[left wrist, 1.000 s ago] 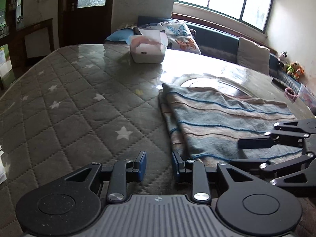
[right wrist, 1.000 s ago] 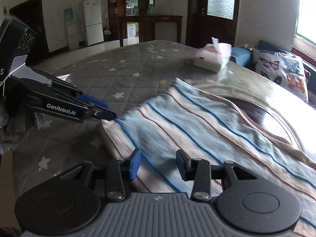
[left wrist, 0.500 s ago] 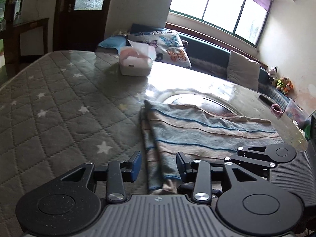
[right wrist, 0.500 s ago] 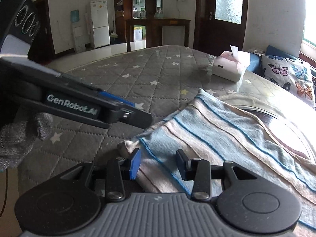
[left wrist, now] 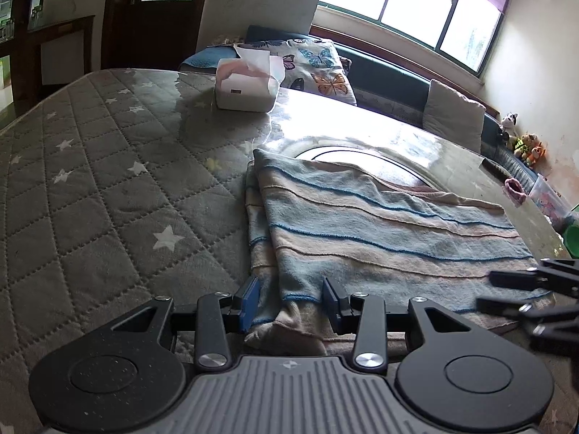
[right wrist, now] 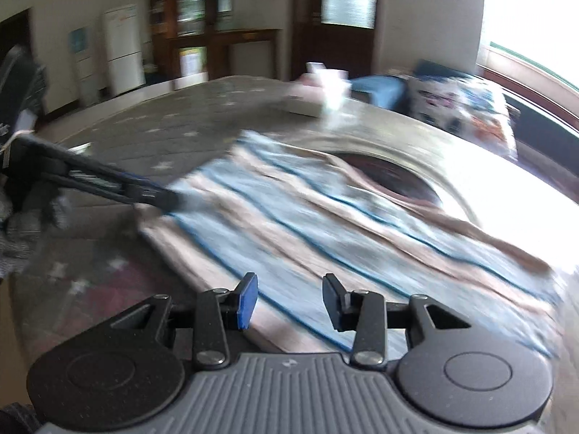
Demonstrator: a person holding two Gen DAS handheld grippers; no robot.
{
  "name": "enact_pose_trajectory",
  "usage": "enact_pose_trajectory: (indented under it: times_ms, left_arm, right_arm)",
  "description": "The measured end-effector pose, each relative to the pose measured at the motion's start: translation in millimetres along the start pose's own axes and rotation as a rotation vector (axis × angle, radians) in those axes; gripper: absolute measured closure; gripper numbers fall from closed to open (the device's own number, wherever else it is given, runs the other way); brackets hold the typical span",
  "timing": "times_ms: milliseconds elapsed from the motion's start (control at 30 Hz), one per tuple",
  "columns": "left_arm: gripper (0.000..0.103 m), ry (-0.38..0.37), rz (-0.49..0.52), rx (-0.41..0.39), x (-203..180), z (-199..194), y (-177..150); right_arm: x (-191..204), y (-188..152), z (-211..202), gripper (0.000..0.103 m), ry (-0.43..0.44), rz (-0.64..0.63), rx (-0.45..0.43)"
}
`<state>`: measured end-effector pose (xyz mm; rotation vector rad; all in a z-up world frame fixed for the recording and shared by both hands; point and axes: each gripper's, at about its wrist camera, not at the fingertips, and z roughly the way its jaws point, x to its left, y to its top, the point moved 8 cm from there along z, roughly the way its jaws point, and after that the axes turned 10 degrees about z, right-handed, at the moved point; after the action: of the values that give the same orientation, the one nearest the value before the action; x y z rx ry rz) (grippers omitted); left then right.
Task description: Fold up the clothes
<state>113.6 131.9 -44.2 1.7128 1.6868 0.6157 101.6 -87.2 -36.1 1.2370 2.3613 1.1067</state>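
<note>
Left wrist view
Left gripper (left wrist: 291, 305): jaws apart, the near left corner of the cloth lies between them; the pads stand clear of the fabric on both sides, so it is released, not clamped.
Cloth (left wrist: 380, 231): striped in blue, pale blue and beige, folded over, lying flat on the table (left wrist: 90, 188); its left edge shows two layers, its far edge reaches the dark oval on the table top.
Table: covered by a grey quilted pad with white stars on the left, glossy and reflecting the window (left wrist: 416, 3) further right.
Tissue box (left wrist: 248, 85): stands at the far side of the table, well apart from the cloth.
Right gripper (left wrist: 506, 289): comes in from the right edge, fingers over the cloth's near right corner; whether they touch it cannot be told here.
Cushions (left wrist: 315, 68): butterfly print, on a bench under the window.

Right wrist view (blurred)
Right gripper (right wrist: 289, 302): jaws apart, nothing pinched; the cloth's near edge lies below and just ahead of the fingers.
Cloth (right wrist: 325, 224): spread across the middle of the table.
Left gripper (right wrist: 159, 195): enters from the left, tips at the cloth's left corner.
Hand (right wrist: 25, 224): in a grey knit glove, at the left edge behind that gripper.
Fridge (right wrist: 121, 50): white, against the far wall.
</note>
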Motion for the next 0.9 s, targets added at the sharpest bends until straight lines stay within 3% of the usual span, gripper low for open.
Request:
enact_pose_trajectory:
  times_ms: [167, 433, 633, 767, 867, 900]
  left_arm:
    - [0.062, 0.011, 0.004, 0.006, -1.8, 0.4, 0.1]
    - [0.062, 0.023, 0.024, 0.014, -3.7, 0.2, -1.9]
    - [0.062, 0.026, 0.029, 0.024, -5.1, 0.9, -1.4]
    - [0.064, 0.012, 0.024, 0.028, -5.9, -0.5, -3.0]
    - [0.067, -0.007, 0.027, 0.037, -8.7, -2.3, -4.7]
    - [0.068, -0.014, 0.029, 0.04, -9.9, -3.2, -5.6]
  right_arm:
    - [-71.2, -14.5, -24.2, 0.064, -0.128, 0.164, -0.027]
    - [-152.8, -49.0, -61.2, 0.065, -0.293, 0.338, -0.053]
    - [-180.4, -62.4, -79.0, 0.064, -0.264, 0.479, -0.078]
    - [-177.6, -63.8, -73.2, 0.065, -0.258, 0.484, -0.07]
    - [-174.0, -63.1, -71.8, 0.088, -0.244, 0.498, -0.069]
    - [-173.0, -62.8, -72.2, 0.091, -0.242, 0.5, -0.069]
